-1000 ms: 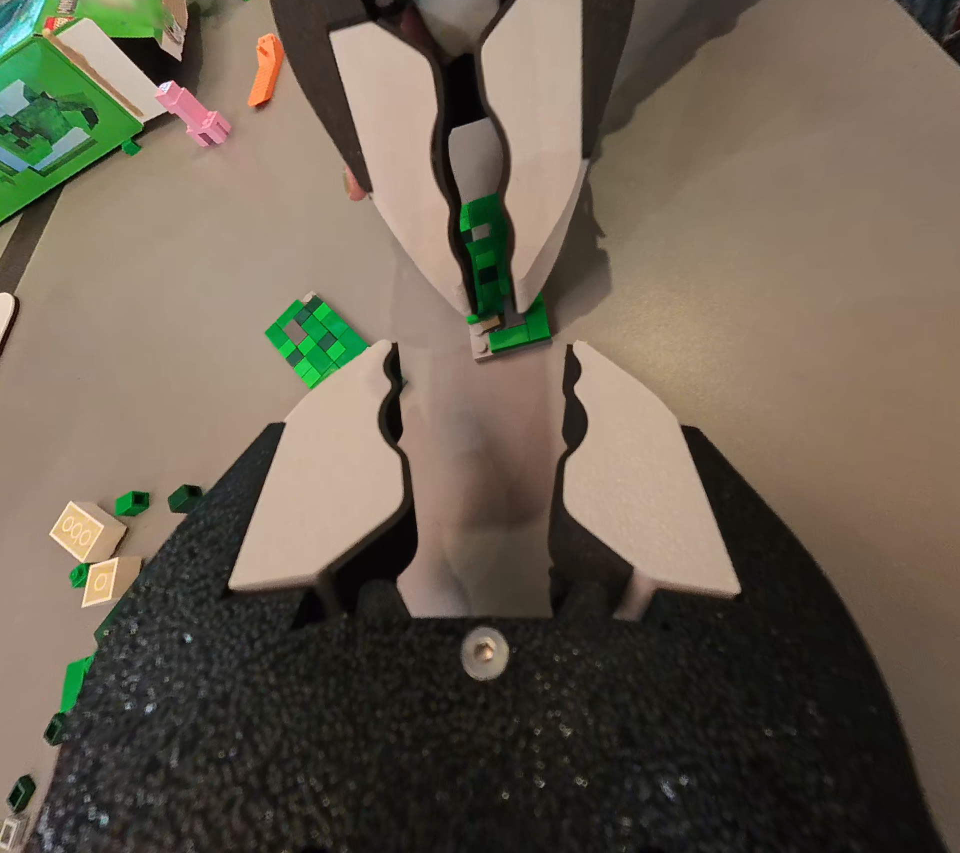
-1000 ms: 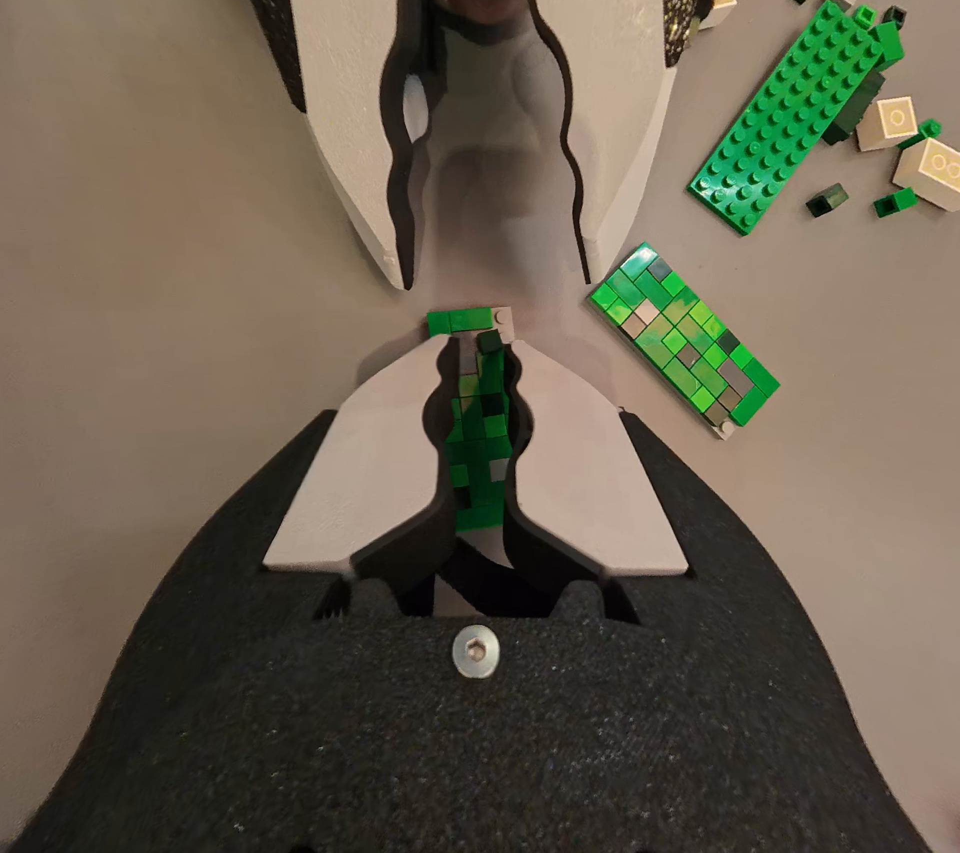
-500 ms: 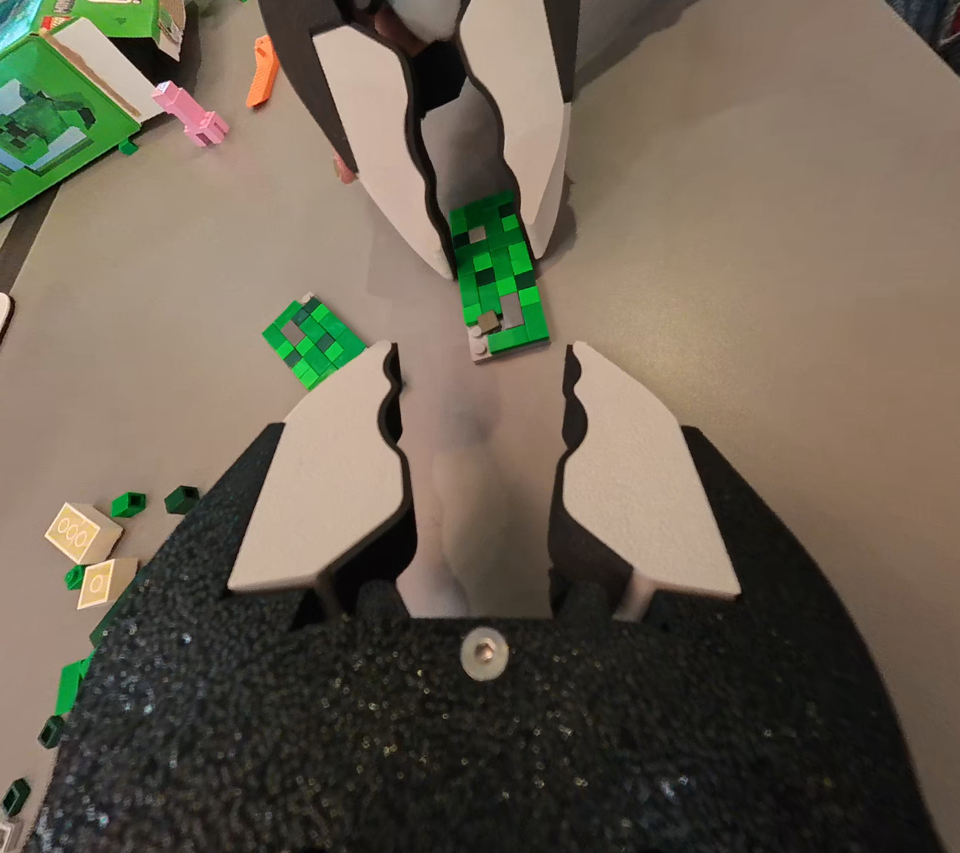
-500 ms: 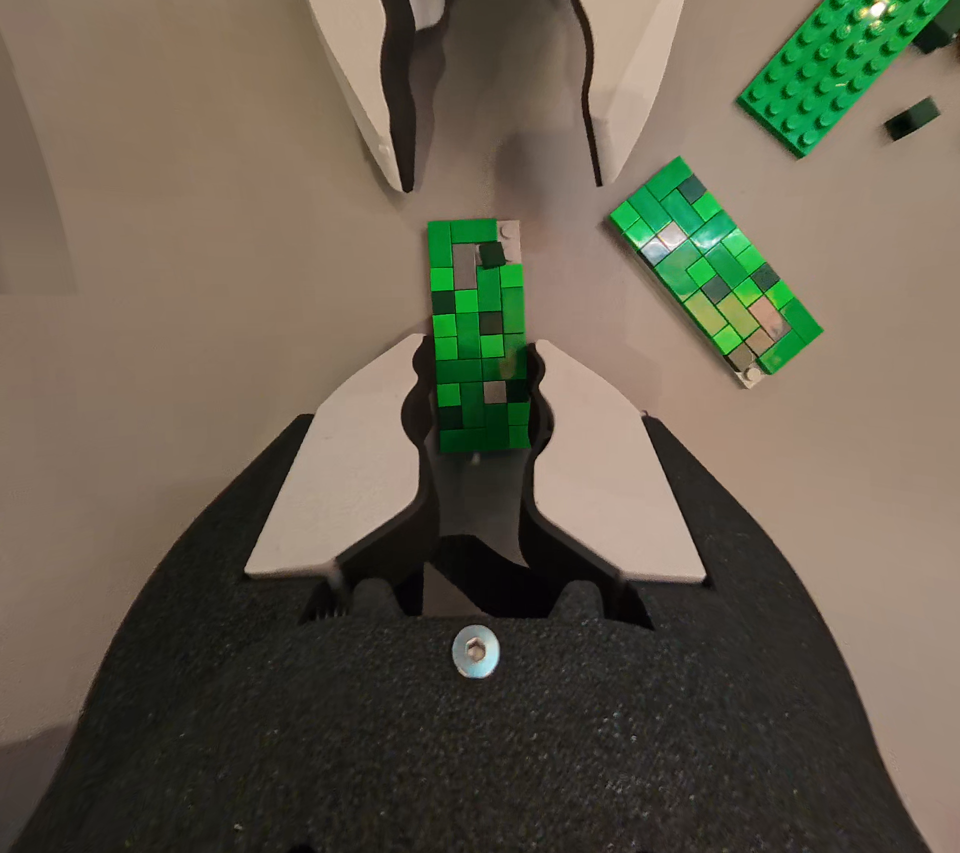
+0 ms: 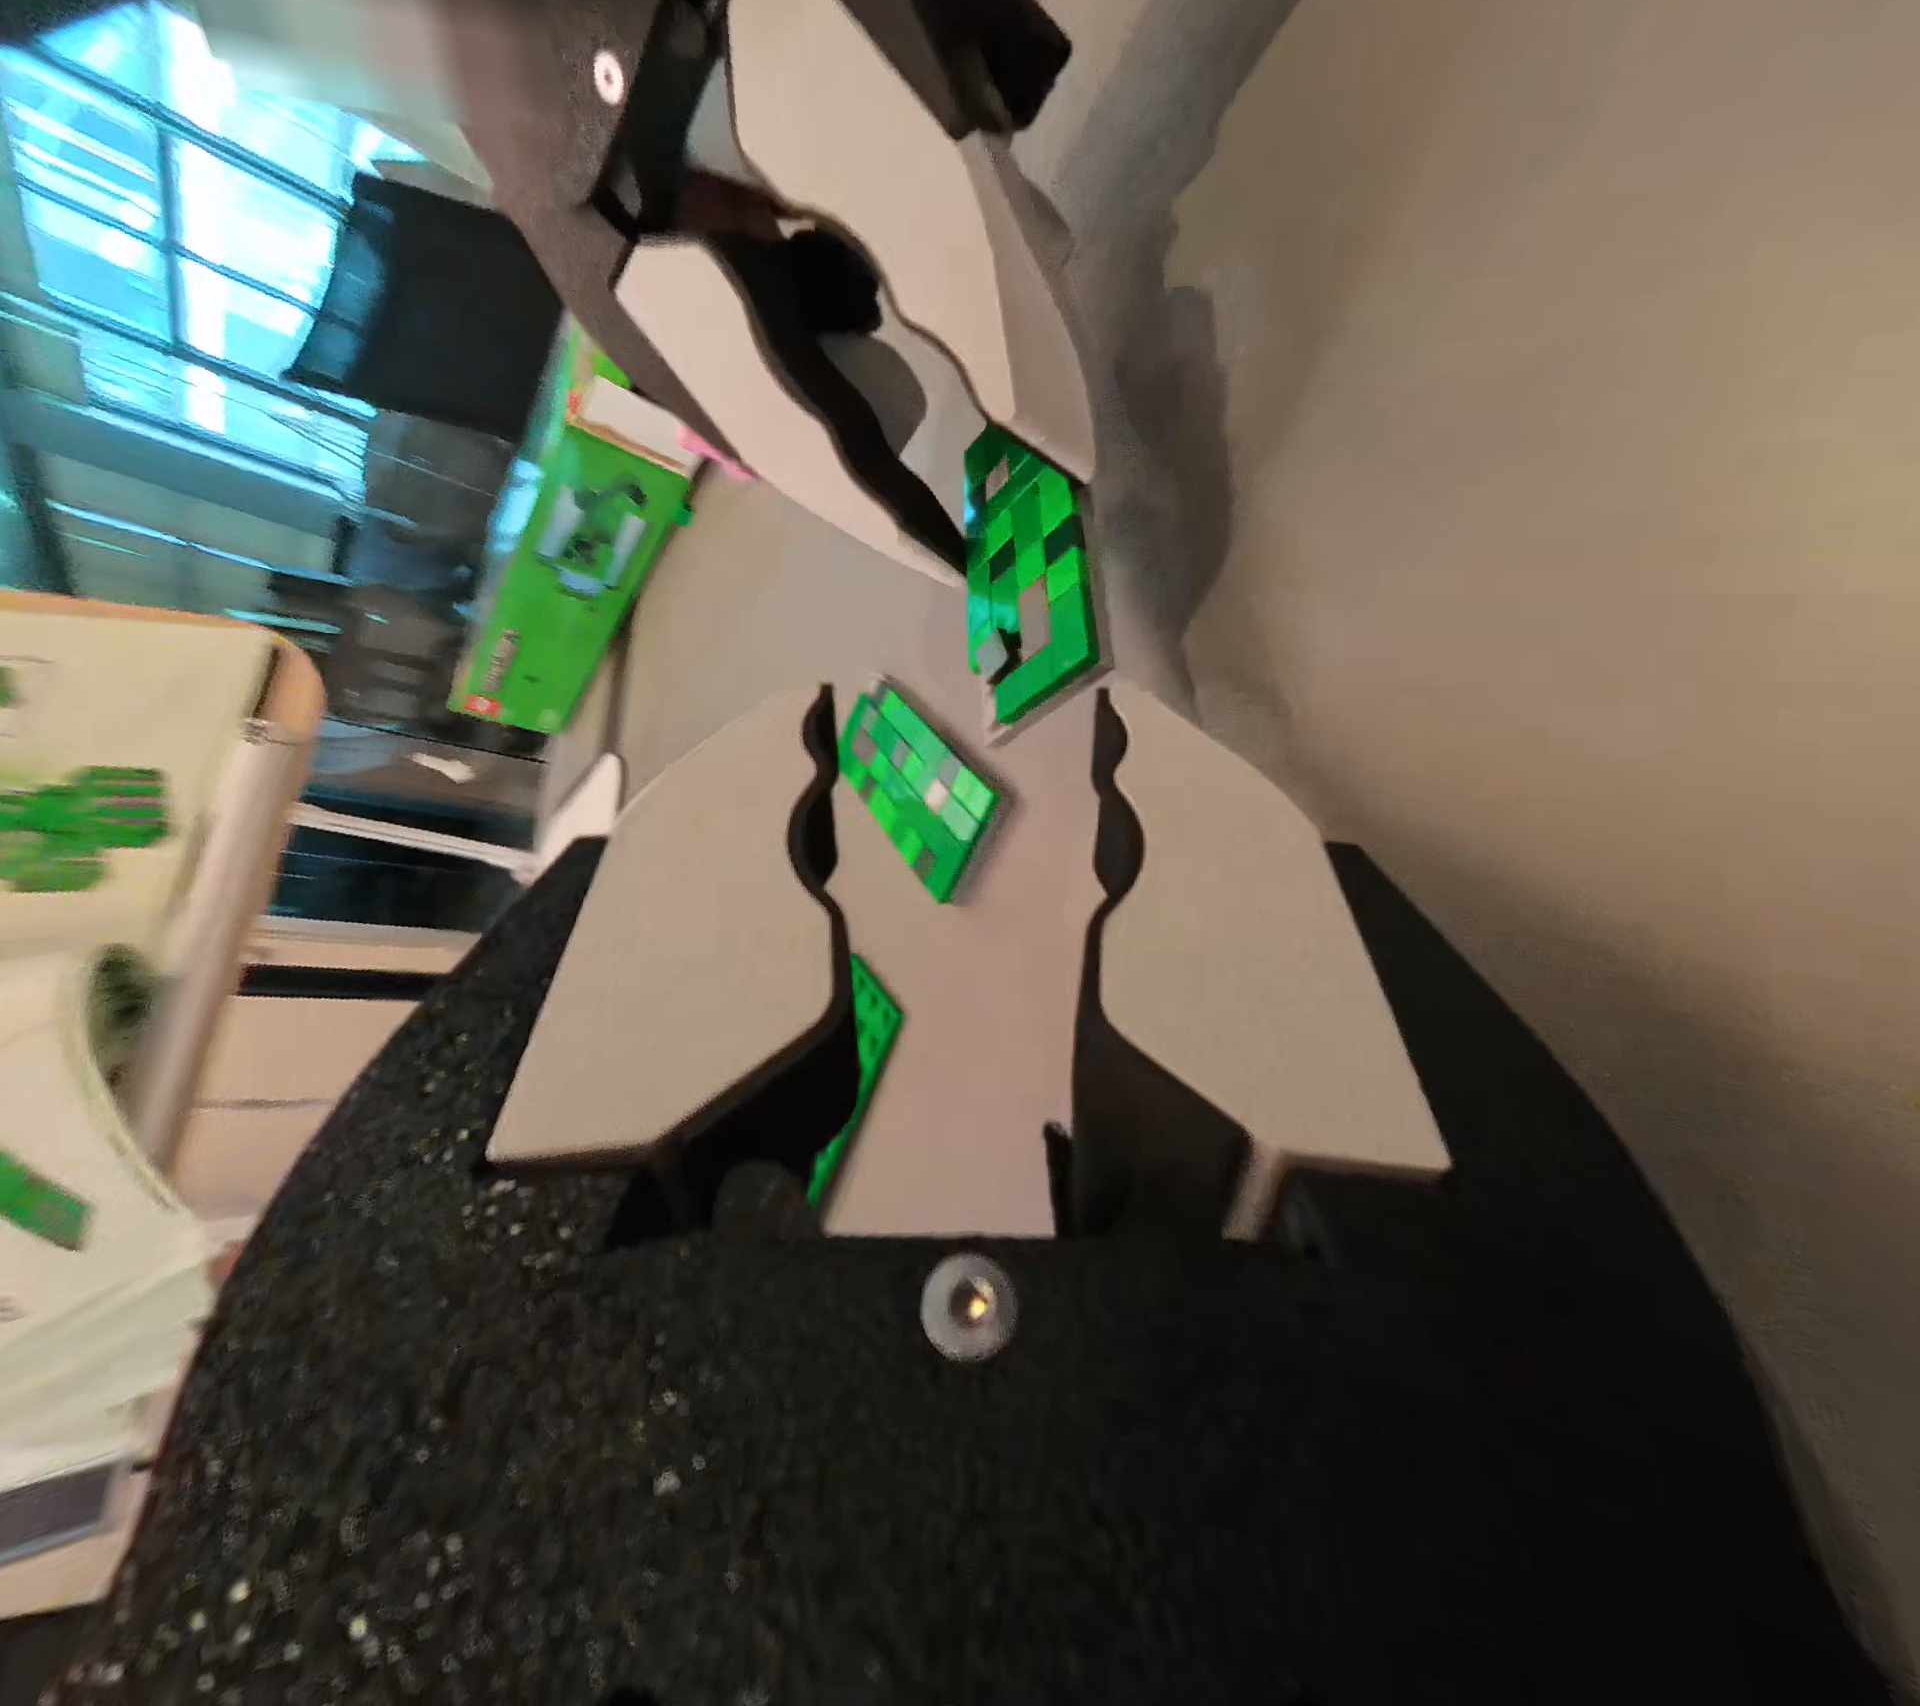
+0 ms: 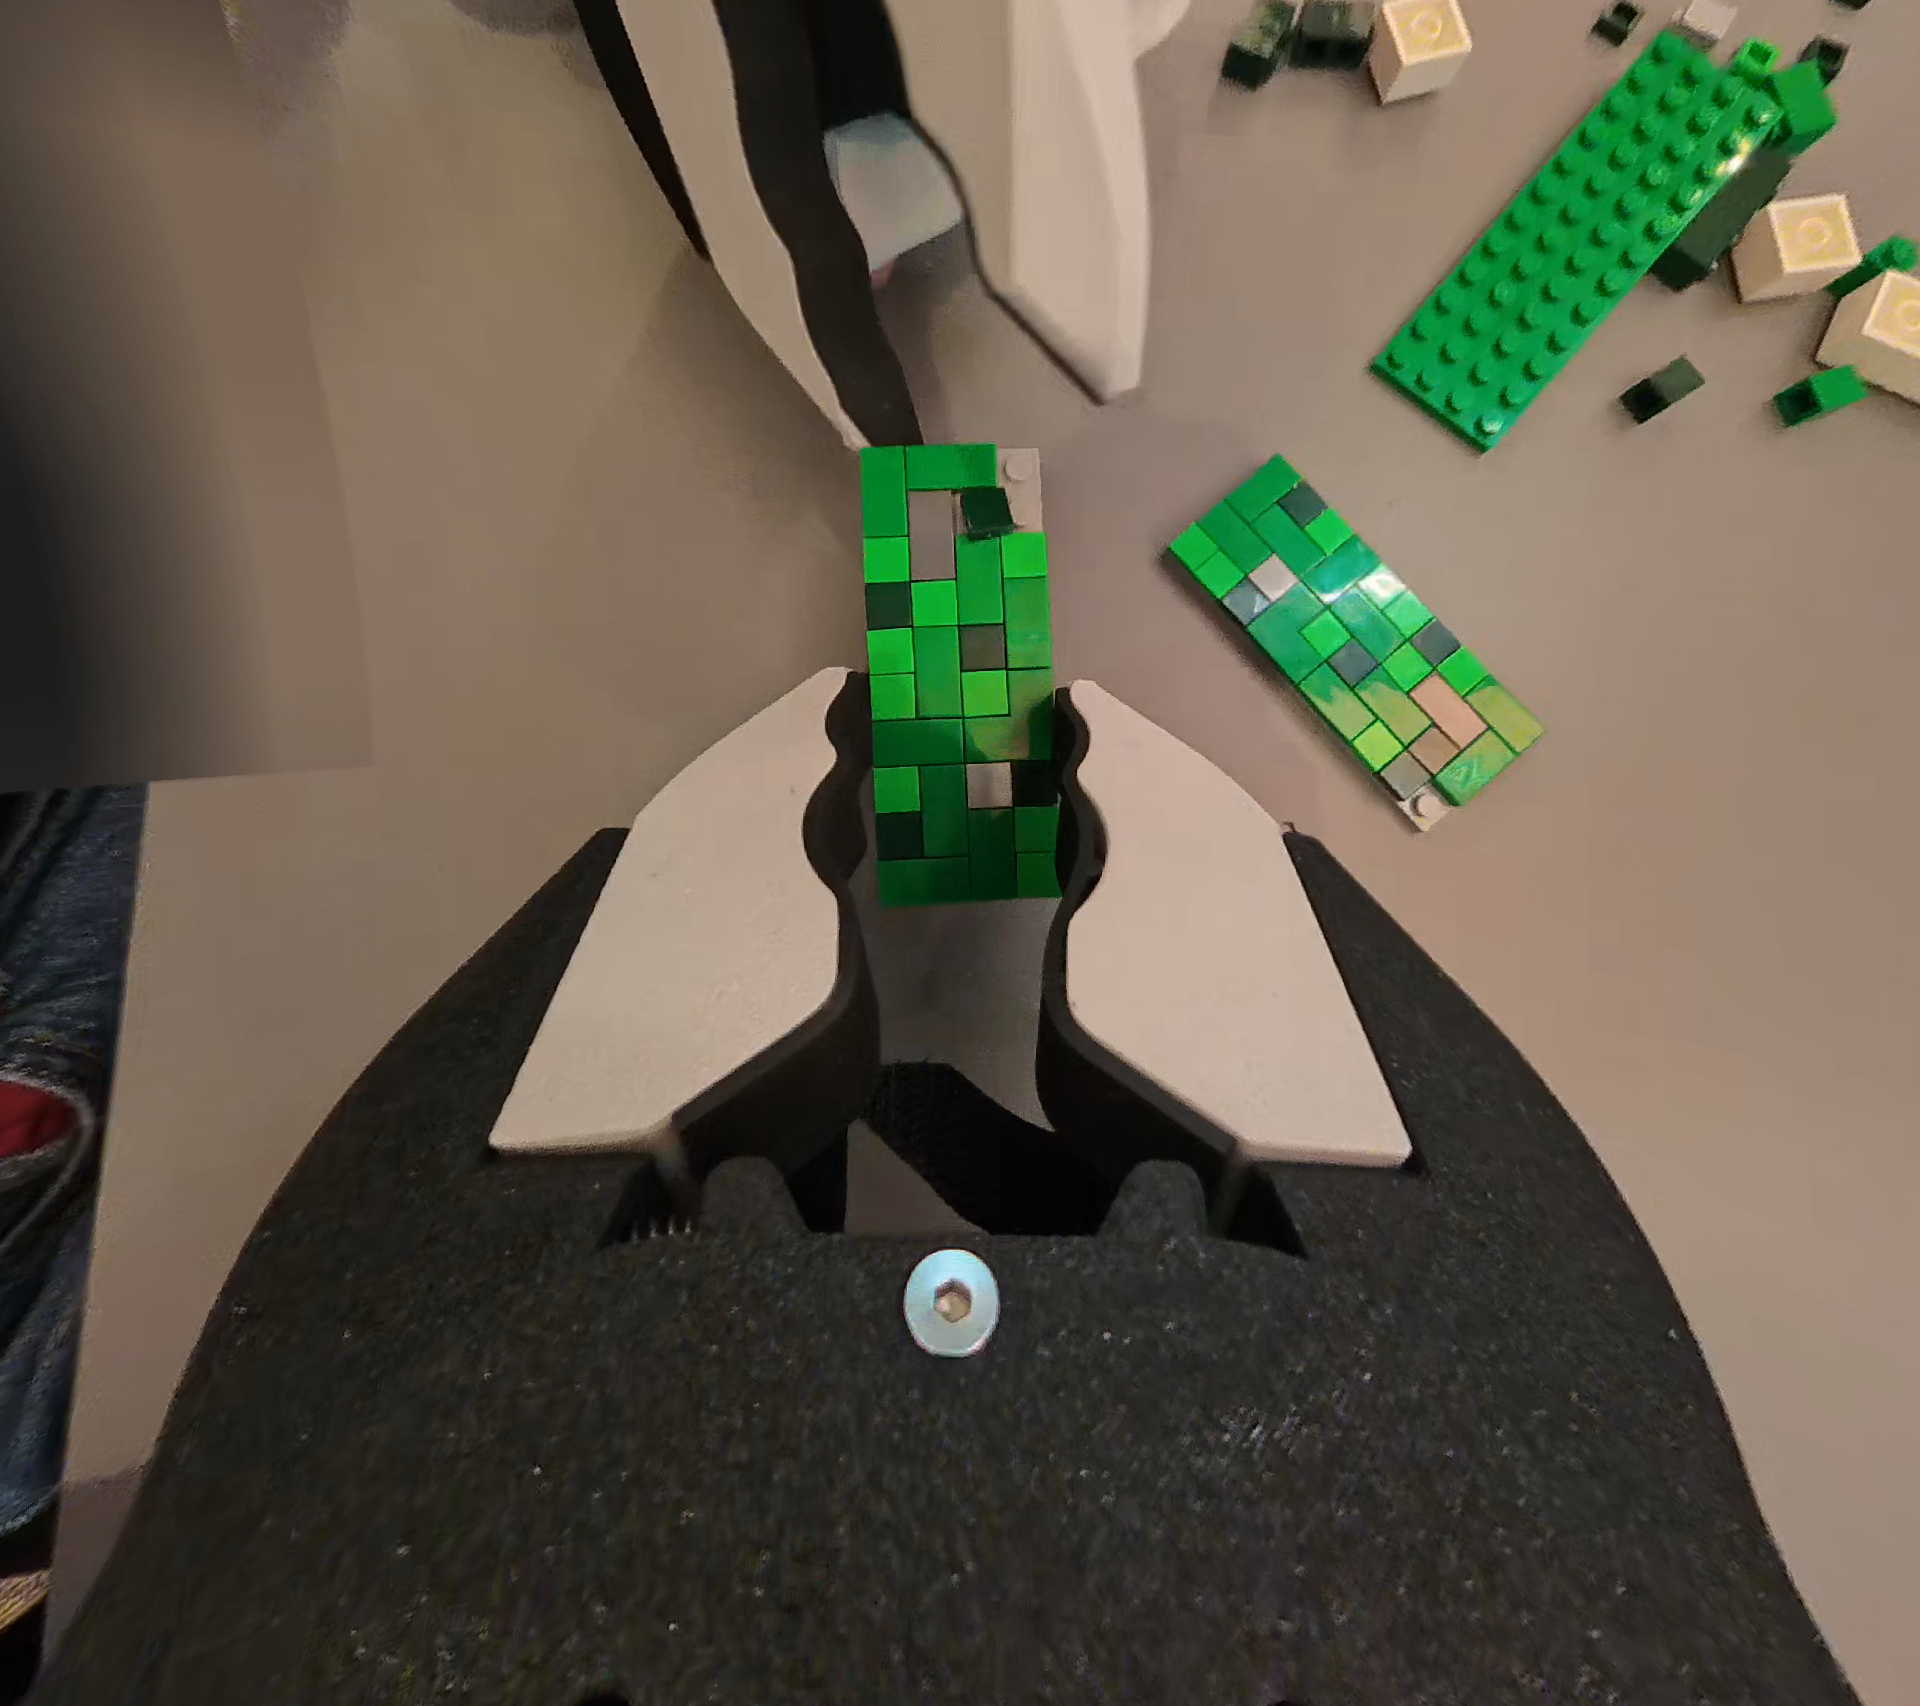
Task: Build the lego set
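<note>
Green-tiled rectangular brick panel (image 6: 961,669) lies lengthwise between the right tongs (image 6: 956,685), at the middle of the grey tabletop (image 6: 520,513). Both dark inner pads bear on its long edges, so the tongs are pinching it at its near half. Its far end points toward the left tongs.

Green cardboard box (image 5: 561,596) stands at the tabletop's far edge. It carries printing, but the view is too blurred to read it.

Long green studded baseplate (image 6: 1579,233) lies well to the right. A second green-tiled panel (image 6: 1351,638) lies askew just right of the held one.

Left tongs (image 5: 961,695) are spread wide with nothing between the fingers. Their tips sit just beyond the held panel's far end.

Cream square bricks (image 6: 1418,41) and small loose green bricks (image 6: 1652,389) are scattered about the baseplate.

One dark green square tile (image 6: 985,511) sits crooked near the held panel's far corner.
</note>
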A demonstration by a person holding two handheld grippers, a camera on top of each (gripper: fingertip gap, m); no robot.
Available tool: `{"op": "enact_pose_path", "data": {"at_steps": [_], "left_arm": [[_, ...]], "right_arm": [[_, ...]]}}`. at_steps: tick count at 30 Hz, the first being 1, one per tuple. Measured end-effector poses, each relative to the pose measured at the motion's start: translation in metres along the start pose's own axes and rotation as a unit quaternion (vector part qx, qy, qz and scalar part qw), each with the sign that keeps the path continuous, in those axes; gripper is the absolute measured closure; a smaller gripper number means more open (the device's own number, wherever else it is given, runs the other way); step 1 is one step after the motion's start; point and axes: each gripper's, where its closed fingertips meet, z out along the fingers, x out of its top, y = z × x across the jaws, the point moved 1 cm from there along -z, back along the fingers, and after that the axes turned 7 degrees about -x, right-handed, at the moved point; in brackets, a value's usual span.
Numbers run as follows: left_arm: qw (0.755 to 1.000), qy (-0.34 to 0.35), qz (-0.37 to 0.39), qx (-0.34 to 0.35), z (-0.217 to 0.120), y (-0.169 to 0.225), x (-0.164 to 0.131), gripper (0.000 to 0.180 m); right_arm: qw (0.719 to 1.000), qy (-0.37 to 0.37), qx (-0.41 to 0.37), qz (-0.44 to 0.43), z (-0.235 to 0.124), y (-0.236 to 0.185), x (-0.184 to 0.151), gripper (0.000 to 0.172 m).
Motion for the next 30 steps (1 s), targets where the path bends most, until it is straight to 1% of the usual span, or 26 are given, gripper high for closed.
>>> {"op": "enact_pose_path", "data": {"at_steps": [3,5,9,12,14,21,24,28,29,30], "left_arm": [[0.999,0.013,0.031,0.01,-0.003,0.001,0.009,0.144],[0.999,0.017,0.032,0.007,-0.003,0.002,0.012,0.146],[0.999,0.039,0.018,0.009,-0.005,0.0,0.016,0.142],[0.999,0.041,0.023,0.02,-0.008,-0.003,0.017,0.138],[0.998,0.042,0.03,0.028,-0.01,-0.004,0.019,0.139],[0.997,0.048,0.056,0.032,-0.011,-0.001,0.026,0.151],[0.995,0.054,0.075,0.037,-0.012,0.001,0.031,0.164],[0.991,0.054,0.101,0.066,-0.015,-0.004,0.034,0.169],[0.992,0.049,0.102,0.061,-0.016,-0.003,0.033,0.174],[0.992,0.038,0.097,0.064,-0.015,-0.005,0.031,0.174]], "right_arm": [[1.0,-0.007,0.006,-0.011,-0.006,-0.001,0.005,0.139],[1.0,-0.01,0.013,-0.014,-0.009,-0.002,0.007,0.139],[0.999,-0.005,0.035,-0.017,-0.015,-0.006,0.012,0.139],[0.999,0.01,0.041,-0.02,-0.02,-0.006,0.019,0.139],[0.999,0.016,0.04,-0.023,-0.022,-0.006,0.022,0.139],[0.998,0.022,0.046,-0.035,-0.024,-0.009,0.027,0.139],[0.998,0.019,0.047,-0.036,-0.024,-0.01,0.028,0.139],[0.998,0.017,0.053,-0.033,-0.025,-0.012,0.029,0.14],[0.998,0.023,0.052,-0.037,-0.026,-0.012,0.03,0.161],[0.998,0.032,0.041,-0.044,-0.027,-0.01,0.032,0.165]]}}
